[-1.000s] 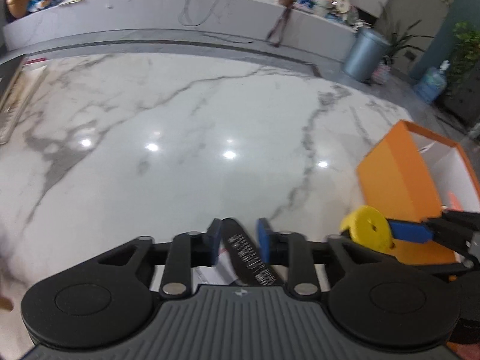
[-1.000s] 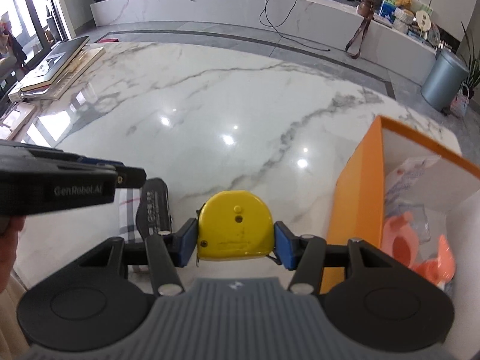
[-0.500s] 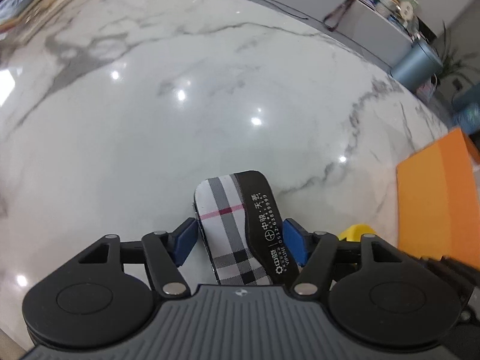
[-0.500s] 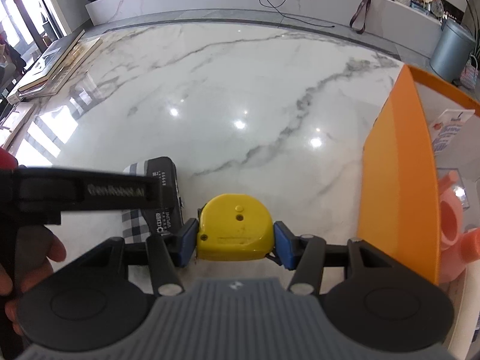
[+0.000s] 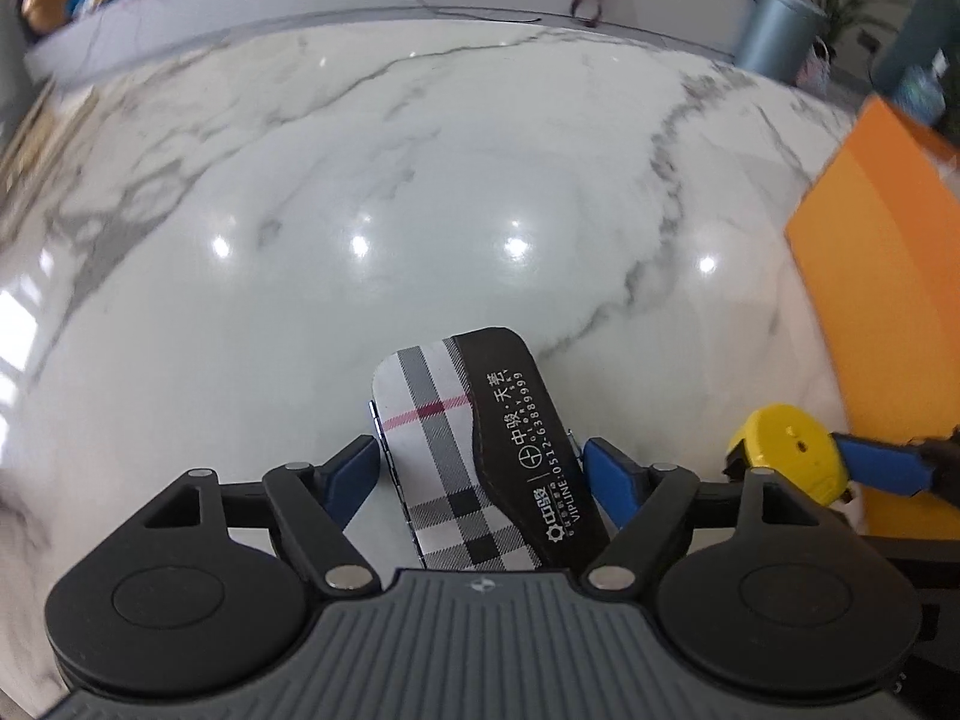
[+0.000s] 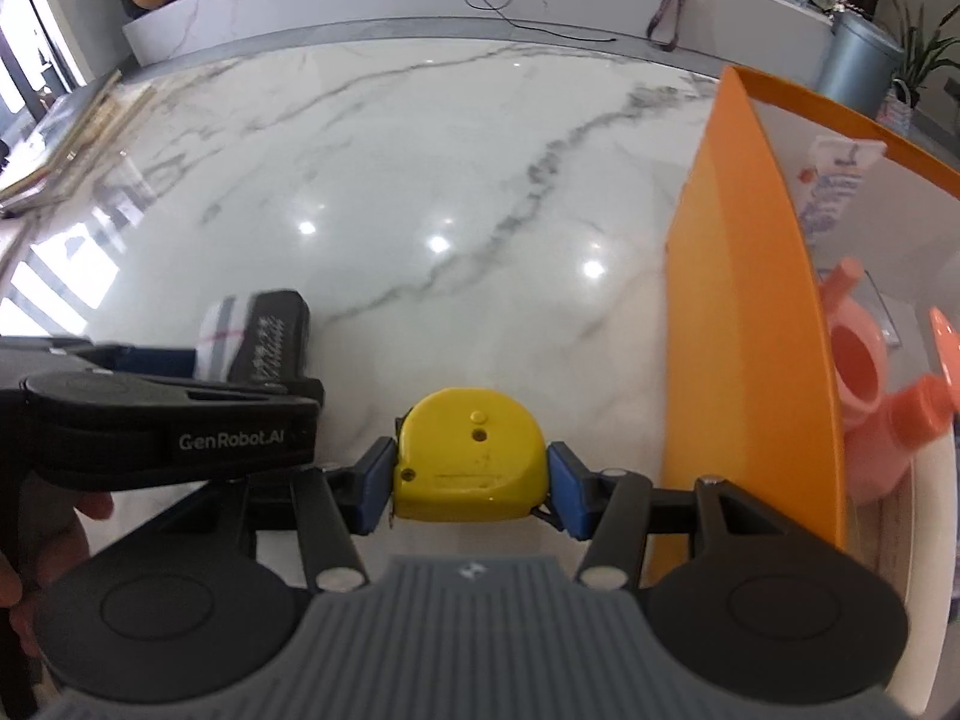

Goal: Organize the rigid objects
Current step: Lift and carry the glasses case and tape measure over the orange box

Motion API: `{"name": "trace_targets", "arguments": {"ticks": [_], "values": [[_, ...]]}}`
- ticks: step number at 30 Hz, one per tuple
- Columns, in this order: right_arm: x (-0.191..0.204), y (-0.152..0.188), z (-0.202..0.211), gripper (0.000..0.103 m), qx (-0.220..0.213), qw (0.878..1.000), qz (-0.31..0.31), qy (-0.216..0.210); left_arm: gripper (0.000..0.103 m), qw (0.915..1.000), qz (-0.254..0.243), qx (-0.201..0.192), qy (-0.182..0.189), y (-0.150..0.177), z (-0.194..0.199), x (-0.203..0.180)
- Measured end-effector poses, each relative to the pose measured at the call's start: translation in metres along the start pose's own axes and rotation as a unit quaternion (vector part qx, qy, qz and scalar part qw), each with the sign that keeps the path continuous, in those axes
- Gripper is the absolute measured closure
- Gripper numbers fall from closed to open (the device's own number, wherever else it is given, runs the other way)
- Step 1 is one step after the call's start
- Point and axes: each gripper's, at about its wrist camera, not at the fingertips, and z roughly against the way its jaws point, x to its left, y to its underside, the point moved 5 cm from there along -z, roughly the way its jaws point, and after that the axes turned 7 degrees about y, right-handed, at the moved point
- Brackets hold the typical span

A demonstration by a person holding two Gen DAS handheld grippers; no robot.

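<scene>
The left gripper (image 5: 480, 468) has its blue pads on either side of a plaid-and-black case (image 5: 474, 456); whether they press it cannot be told. The case sits near the near edge of the marble table (image 5: 420, 180). To its right, the right gripper (image 6: 471, 480) is clamped on a yellow tape measure (image 6: 471, 456), close beside the orange box (image 6: 744, 312) at the table's right edge. Inside the box lie a pink plastic piece (image 6: 864, 372) and a tube (image 6: 834, 180).
</scene>
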Motion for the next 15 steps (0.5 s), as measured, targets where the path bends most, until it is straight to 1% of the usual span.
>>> {"name": "trace_targets", "arguments": {"ticks": [1,2,4,6,9,12,15], "values": [[0.001,0.004,-0.001,0.048,-0.001,1.0,-0.001,0.007,0.014,0.9998,-0.015,-0.001,-0.01,0.001,-0.001,-0.003],[0.001,0.007,-0.001,0.048,-0.002,1.0,-0.004,0.012,0.014,0.9997,-0.022,-0.005,-0.011,0.002,-0.001,-0.004],[-0.001,0.011,-0.003,0.048,-0.001,1.0,-0.016,0.012,0.02,0.9998,-0.02,-0.006,-0.004,0.002,0.001,-0.004],[-0.001,0.012,-0.003,0.048,0.001,1.0,-0.02,0.01,0.021,0.9998,-0.02,-0.006,-0.005,0.003,0.002,-0.004],[-0.003,0.01,0.001,0.048,0.001,1.0,-0.026,0.003,0.023,0.9999,-0.007,-0.007,-0.003,0.004,0.004,-0.003],[-0.004,0.01,0.008,0.048,-0.005,0.999,-0.032,-0.004,0.023,0.9999,0.009,-0.004,0.01,0.004,0.007,0.001],[-0.006,0.012,0.016,0.048,-0.011,0.999,-0.04,-0.015,0.023,0.9994,0.023,-0.017,0.021,0.003,0.016,0.003]]}}
